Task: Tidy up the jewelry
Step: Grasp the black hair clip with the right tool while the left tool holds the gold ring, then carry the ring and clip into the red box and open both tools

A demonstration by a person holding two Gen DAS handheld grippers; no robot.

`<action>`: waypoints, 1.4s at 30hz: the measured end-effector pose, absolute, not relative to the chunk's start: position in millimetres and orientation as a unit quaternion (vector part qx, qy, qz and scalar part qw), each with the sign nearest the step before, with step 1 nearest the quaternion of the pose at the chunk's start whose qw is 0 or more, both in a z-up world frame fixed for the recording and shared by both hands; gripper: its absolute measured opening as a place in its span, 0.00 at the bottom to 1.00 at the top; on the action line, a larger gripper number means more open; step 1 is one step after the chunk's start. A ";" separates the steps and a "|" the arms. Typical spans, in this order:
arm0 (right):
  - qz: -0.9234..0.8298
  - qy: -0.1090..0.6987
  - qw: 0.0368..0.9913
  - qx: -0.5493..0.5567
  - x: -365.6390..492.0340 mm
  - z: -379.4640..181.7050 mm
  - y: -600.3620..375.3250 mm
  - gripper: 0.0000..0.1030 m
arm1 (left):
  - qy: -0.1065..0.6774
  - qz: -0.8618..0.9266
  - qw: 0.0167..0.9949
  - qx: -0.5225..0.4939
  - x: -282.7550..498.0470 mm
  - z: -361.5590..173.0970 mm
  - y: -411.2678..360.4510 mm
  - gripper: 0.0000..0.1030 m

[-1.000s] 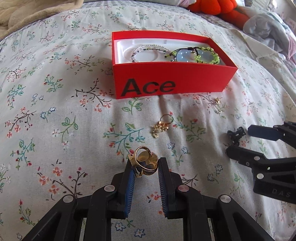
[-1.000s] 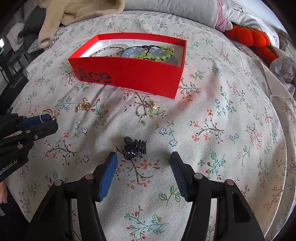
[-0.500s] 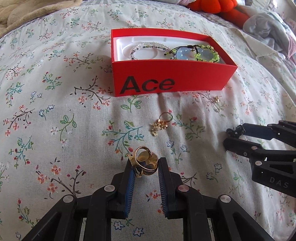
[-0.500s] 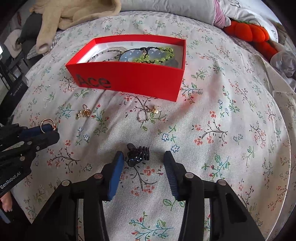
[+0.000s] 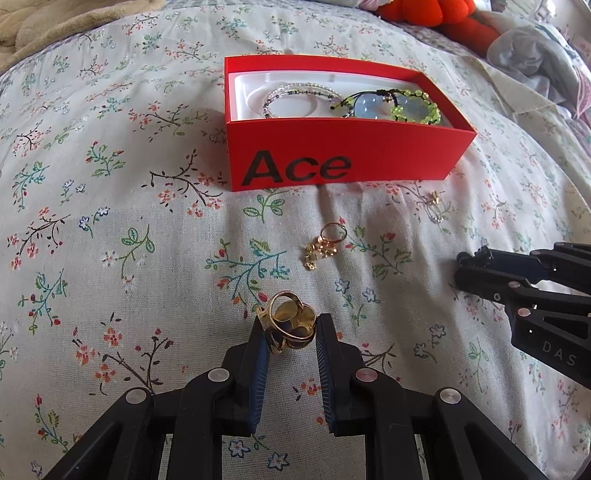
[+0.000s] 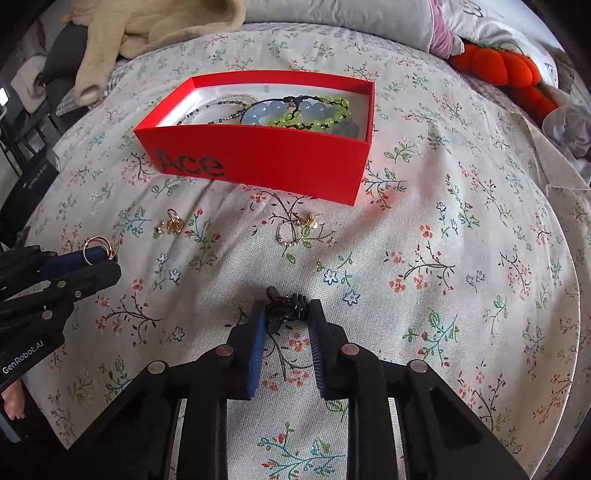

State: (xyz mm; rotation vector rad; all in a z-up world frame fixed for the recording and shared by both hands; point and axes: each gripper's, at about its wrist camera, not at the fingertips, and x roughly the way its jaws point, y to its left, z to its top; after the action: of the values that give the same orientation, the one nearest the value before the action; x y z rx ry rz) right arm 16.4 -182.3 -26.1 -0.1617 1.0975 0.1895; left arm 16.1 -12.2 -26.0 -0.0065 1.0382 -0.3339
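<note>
My left gripper [image 5: 290, 328] is shut on a chunky gold ring [image 5: 287, 325], held above the floral bedspread; it also shows in the right wrist view [image 6: 96, 249]. My right gripper [image 6: 285, 308] is shut on a small black hair clip [image 6: 286, 303] that lies on the bedspread. The red "Ace" box [image 5: 332, 162] [image 6: 258, 162] stands ahead, open, with a clear beaded bracelet [image 5: 295, 94], a blue bead bracelet [image 6: 275, 110] and a green bead bracelet [image 5: 417, 107] inside. A gold charm ring [image 5: 325, 243] [image 6: 170, 223] and a pearl ring with gold earring [image 6: 295, 230] [image 5: 434, 206] lie before the box.
A beige blanket [image 6: 147, 26] lies at the far left. An orange plush toy [image 6: 506, 70] and grey cloth [image 5: 535, 59] lie at the far right. A pillow [image 6: 351, 18] is behind the box. The bed edge falls away at the left in the right wrist view.
My right gripper has moved forward and its jaws have closed onto the black hair clip. My left gripper has kept hold of the gold ring and hardly moved.
</note>
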 end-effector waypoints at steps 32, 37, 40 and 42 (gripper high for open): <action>0.097 0.439 0.893 0.002 54.5 44.4 -191.8 0.23 | 0.418 -0.188 0.888 -0.025 69.3 28.5 -29.4 0.19; 0.099 0.430 0.897 0.011 70.7 44.5 -193.9 0.23 | 0.410 -0.191 0.891 -0.035 85.7 27.8 -35.6 0.19; 0.100 0.427 0.898 0.014 80.1 41.7 -195.8 0.23 | 0.407 -0.190 0.893 -0.039 94.5 25.3 -38.0 0.19; 0.100 0.427 0.899 0.016 85.2 39.5 -196.8 0.23 | 0.406 -0.186 0.894 -0.039 99.9 23.0 -39.8 0.19</action>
State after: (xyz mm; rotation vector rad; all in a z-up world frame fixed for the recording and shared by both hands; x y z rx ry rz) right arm 85.2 -196.8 39.5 0.0336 0.8831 0.2060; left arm 99.9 -39.8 23.0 -0.0814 0.8427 -0.3854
